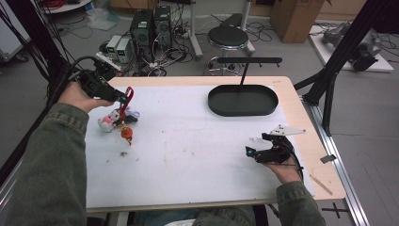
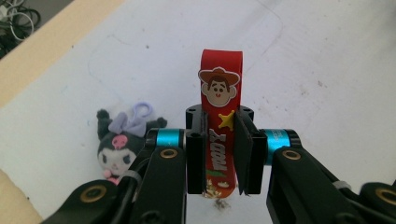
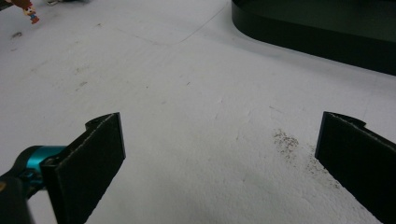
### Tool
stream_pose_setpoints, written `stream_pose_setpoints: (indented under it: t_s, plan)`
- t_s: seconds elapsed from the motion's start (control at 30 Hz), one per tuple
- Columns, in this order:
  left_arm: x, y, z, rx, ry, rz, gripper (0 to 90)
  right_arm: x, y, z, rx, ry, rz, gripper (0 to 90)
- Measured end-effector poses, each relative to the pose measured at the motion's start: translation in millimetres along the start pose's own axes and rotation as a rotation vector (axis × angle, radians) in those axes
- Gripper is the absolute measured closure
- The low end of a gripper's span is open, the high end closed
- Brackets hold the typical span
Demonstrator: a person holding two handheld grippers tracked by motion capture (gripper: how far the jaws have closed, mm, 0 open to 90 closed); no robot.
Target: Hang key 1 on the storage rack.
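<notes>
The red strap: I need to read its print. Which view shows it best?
The left gripper view: the red strap stands close up between the jaws, cowboy face and lettering legible. The high view shows it small, hanging from the left gripper. The right gripper view shows only a distant speck.

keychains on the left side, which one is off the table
The red cowboy strap keychain: the left gripper is shut on it. The black plush keychain with the purple bow lies on the white table cover.

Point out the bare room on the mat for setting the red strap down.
Free: the white mat between the black tray and the right claw. Crowded: the left edge, around the plush toy.
</notes>
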State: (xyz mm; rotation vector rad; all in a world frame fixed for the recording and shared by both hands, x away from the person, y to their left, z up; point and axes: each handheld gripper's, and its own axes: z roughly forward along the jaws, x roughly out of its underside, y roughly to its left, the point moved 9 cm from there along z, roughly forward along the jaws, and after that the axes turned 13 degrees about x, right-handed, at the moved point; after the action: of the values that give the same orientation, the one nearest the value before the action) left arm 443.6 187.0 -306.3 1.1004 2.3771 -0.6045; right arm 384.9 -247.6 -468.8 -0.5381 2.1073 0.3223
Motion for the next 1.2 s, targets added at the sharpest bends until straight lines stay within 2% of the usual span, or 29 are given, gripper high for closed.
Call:
stream_pose_setpoints:
  t_s: [0.07,0.13,0.17,0.23,0.3,0.33,0.37,0.4,0.53,0.63,0.67,0.7,0.73,0.77,0.83,0.97,1.0,1.2]
  plan:
    - [-11.5,-3.2,-0.6,0.01,-0.008,0.008,76.3,-0.3,-0.2,0.0,-0.001,-0.002,0.003,0.6]
    - [-14.8,-4.2,-0.8,0.013,-0.012,0.012,76.3,-0.7,-0.2,0.2,-0.002,-0.005,0.004,0.6]
    - [-25.4,-6.4,-2.0,0.015,-0.026,0.023,76.3,-0.9,-0.3,0.3,-0.004,-0.007,0.006,0.5]
    - [-34.8,-8.7,-2.6,0.014,-0.037,0.035,76.3,-1.2,-0.2,0.1,-0.004,-0.007,0.01,0.6]
    - [-44.5,-10.5,-3.3,-0.004,-0.066,0.063,76.3,-2.5,-0.5,-0.3,-0.003,-0.019,0.006,0.6]
    - [-44.5,-10.5,-3.3,-0.004,-0.066,0.063,76.4,-2.5,-0.5,-0.3,-0.003,-0.019,0.006,0.6]
    - [-52.9,-12.2,-3.0,-0.003,-0.092,0.067,76.4,-4.2,-0.3,-0.8,-0.006,-0.027,0.017,0.6]
    - [-55.4,-13.6,-1.5,0.01,-0.086,0.065,76.4,-4.2,-0.5,-0.7,-0.009,-0.026,0.02,0.6]
    - [-63.6,-15.7,2.2,0.004,-0.058,0.079,76.4,-3.5,-0.5,-0.6,-0.012,-0.023,0.015,0.6]
    - [-83.2,-19.8,3.2,-0.012,-0.097,0.112,76.4,-3.2,-0.3,-1.2,-0.015,-0.024,0.012,0.6]
    - [-83.2,-19.8,3.2,-0.012,-0.097,0.112,76.4,-3.4,-0.1,-1.5,-0.017,-0.024,0.014,0.6]
    - [-93.7,-23.4,4.7,-0.003,-0.118,0.125,76.4,-3.8,0.0,-1.6,-0.019,-0.027,0.017,0.6]
    - [-93.7,-23.4,4.7,-0.003,-0.118,0.125,76.4,-3.8,0.0,-1.6,-0.019,-0.027,0.017,0.6]
    - [-103.0,-26.4,9.3,-0.001,-0.11,0.134,76.4,-4.6,-0.5,-1.3,-0.02,-0.033,0.018,0.6]
    - [-111.3,-28.3,13.9,-0.003,-0.098,0.147,76.4,-5.0,1.2,-0.7,-0.03,-0.032,0.022,0.6]
    - [-131.4,-34.4,28.2,0.03,-0.091,0.157,76.4,-5.3,3.9,1.0,-0.044,-0.034,0.014,0.6]
    - [-137.2,-35.2,31.8,0.023,-0.085,0.164,76.4,-5.1,3.8,1.2,-0.045,-0.032,0.016,0.6]
    - [-166.2,-41.6,44.6,0.048,-0.107,0.17,76.4,-6.4,0.3,-0.6,-0.04,-0.043,0.029,0.6]
